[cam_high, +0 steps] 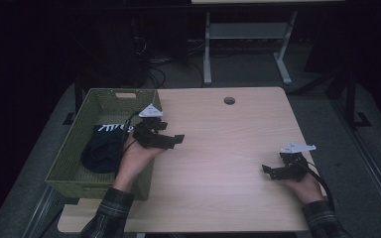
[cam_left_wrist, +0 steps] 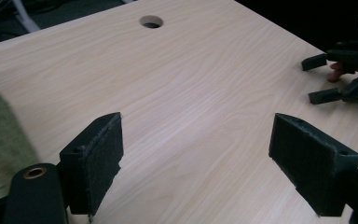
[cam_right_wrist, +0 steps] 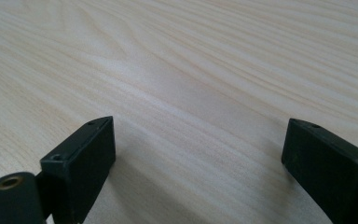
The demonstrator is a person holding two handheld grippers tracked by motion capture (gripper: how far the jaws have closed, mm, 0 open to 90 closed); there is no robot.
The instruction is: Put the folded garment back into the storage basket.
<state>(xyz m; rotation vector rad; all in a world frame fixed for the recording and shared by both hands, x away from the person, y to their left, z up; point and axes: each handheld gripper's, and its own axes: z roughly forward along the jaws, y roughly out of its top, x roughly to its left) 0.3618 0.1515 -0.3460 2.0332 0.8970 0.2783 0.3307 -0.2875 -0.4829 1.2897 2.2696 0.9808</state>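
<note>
The place looks like a lab or office workroom, dimly lit. A pale wood-grain desk (cam_high: 228, 163) with a round cable hole (cam_high: 229, 100) stands on grey carpet (cam_high: 322, 124). Behind it, the white metal legs of a second table (cam_high: 207, 49) rise from the floor, and a tangle of dark cables (cam_high: 154, 67) lies beside them.

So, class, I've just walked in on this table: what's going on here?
A person sits at a wooden table with a two-jaw gripper in each hand. Both the left gripper and the right gripper have their jaws open and hold nothing. The left one is by the edge of a green basket at the table's left side, and a dark garment lies inside that basket. The right one rests low near the table's right edge. Nothing is being handled at this moment.
</note>
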